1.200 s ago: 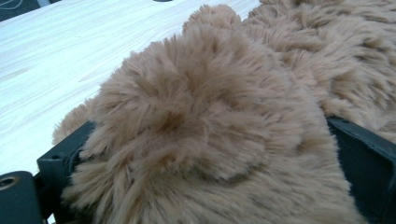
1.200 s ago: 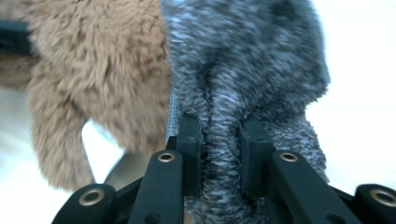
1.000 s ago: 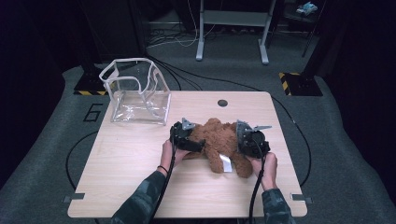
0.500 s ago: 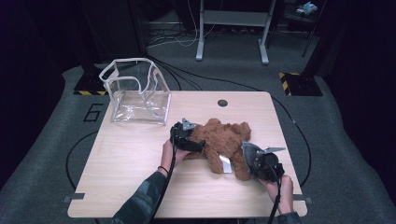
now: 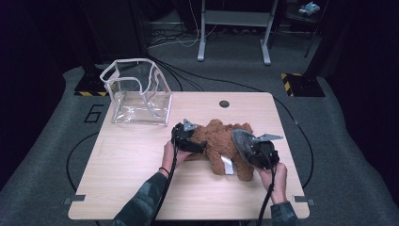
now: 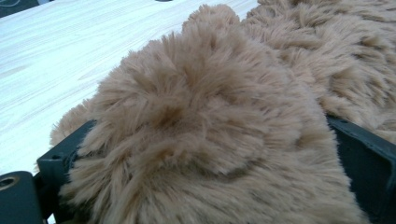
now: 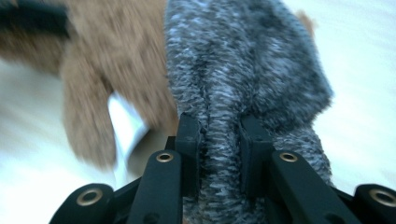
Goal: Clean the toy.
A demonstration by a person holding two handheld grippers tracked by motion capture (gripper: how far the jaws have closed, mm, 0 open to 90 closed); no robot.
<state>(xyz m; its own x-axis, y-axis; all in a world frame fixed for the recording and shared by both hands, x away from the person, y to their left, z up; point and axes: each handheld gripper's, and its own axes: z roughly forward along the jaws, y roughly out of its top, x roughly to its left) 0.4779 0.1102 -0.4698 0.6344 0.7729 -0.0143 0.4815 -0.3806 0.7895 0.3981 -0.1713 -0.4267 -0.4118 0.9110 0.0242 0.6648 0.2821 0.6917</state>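
Gripping a brown plush bear and a grey knit cloth
The left claw is clamping the bear's fur on the tabletop; the right claw is pinching the cloth.

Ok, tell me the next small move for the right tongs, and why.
Probably draw the grey knitted piece a little further off the brown plush toy. The right tongs are shut on the knit, which lies against the toy's side, while the left tongs clamp the fur, so the toy should stay put.

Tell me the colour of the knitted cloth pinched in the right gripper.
Mottled grey, the knitted cloth; clearest in the right gripper view.
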